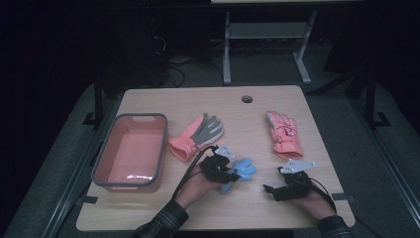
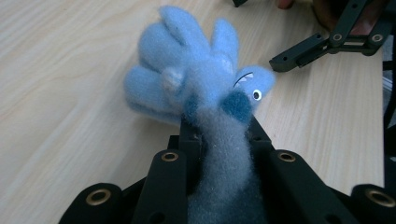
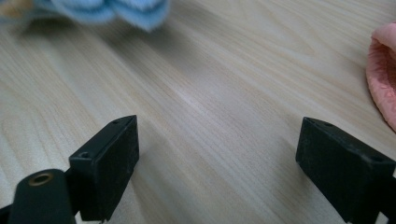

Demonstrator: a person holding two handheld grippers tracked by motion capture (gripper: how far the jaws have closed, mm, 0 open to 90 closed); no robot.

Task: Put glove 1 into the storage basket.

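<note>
The pink bin (image 1: pixel 130 150) sits off to the left gripper's (image 1: pixel 221 171) own left — likely the drop spot. That gripper's jaws pinch the fuzzy blue glove (image 2: pixel 196 84) by its cuff, just off the table (image 1: pixel 257 198); carrying it over comes next. The right gripper (image 3: pixel 217 154) rests wide, empty.

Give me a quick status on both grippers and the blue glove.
Left gripper shut on blue glove. Right gripper open, empty, over bare table. Nothing blocking toward the tray.

Bare table (image 1: pixel 257 129) lies open between the grey-palmed glove (image 1: pixel 198 135) and pink glove (image 1: pixel 283 133); the bin (image 1: pixel 130 151) blocks the left.
</note>
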